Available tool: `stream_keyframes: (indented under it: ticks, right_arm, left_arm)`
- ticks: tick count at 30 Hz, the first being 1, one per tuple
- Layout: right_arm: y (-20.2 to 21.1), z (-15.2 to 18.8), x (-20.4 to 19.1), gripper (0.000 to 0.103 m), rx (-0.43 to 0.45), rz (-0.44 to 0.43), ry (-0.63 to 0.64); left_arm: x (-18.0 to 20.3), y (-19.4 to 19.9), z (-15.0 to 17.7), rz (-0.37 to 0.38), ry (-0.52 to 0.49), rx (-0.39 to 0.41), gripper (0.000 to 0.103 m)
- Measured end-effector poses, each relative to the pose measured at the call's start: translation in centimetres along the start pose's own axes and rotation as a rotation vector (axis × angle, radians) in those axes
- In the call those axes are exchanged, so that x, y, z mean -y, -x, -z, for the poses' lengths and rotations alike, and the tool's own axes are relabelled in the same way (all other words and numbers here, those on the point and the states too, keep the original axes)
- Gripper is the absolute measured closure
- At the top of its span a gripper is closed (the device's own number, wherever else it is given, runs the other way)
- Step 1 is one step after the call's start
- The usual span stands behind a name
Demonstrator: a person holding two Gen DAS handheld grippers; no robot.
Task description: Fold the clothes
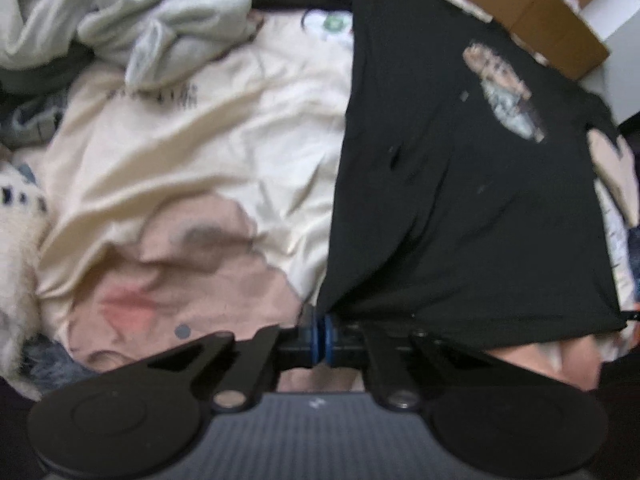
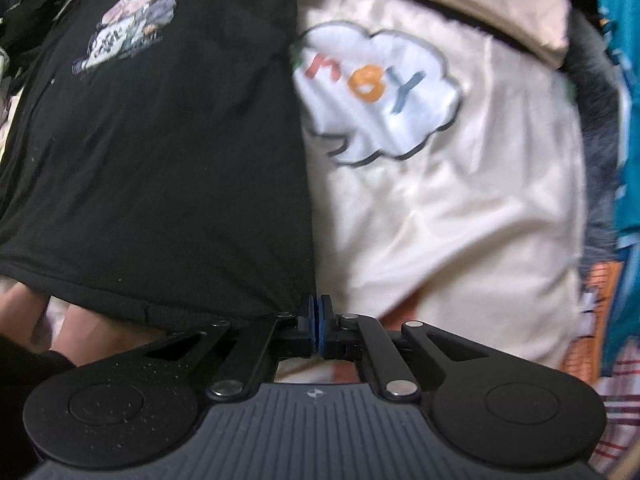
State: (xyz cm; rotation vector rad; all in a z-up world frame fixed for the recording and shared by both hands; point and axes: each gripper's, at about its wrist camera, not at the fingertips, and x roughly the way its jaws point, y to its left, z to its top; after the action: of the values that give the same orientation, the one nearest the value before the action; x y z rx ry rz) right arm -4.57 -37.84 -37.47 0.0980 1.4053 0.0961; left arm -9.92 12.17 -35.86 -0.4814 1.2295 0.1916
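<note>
- Bedding [image 1: 208, 152] is the biggest thing here, a cream cover with cartoon prints, and a pale heap of clothes [image 1: 160, 20] sits on it around 10 o'clock in the left view.
- Black tee [image 1: 460, 200] lies spread on top, printed side up. From the left gripper [image 1: 322, 334] it runs off toward 1 o'clock, from the right gripper [image 2: 319, 330] toward 11, so it sits between the two with its long axis pointing away from both.
- Near hem stretches across from one gripper to the other, and neither arm is closer since each has its own corner.
- Left gripper is clamped, blue pads together, pinching the hem's left corner.
- Right gripper looks the same, pads pressed tight on the right corner.
- My guess is whatever fold comes next hinges on both corners travelling together, or the hem goes crooked.
</note>
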Motion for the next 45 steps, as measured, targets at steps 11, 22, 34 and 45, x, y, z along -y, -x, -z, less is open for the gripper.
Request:
stream_keyframes:
  ticks: [11, 22, 34, 45]
  right_arm:
    - [0.6, 0.0, 0.7, 0.103, -0.014, 0.024, -0.012]
    - [-4.6, 0.7, 0.2, 0.103, -0.091, 0.059, -0.015]
    - [-0.5, -1.5, 1.6, 0.069, -0.042, 0.036, -0.091]
    - [3.4, -7.2, 2.8, 0.067, 0.081, 0.018, -0.127]
  left_arm:
    - [0.6, -0.4, 0.3, -0.013, -0.007, -0.021, 0.1]
    - [-0.6, -7.1, 1.7, -0.112, -0.004, -0.113, 0.099]
    - [-1.7, -2.4, -2.9, -0.177, 0.008, -0.06, 0.084]
    - [-1.9, 0.9, -12.9, -0.21, -0.017, 0.124, 0.07]
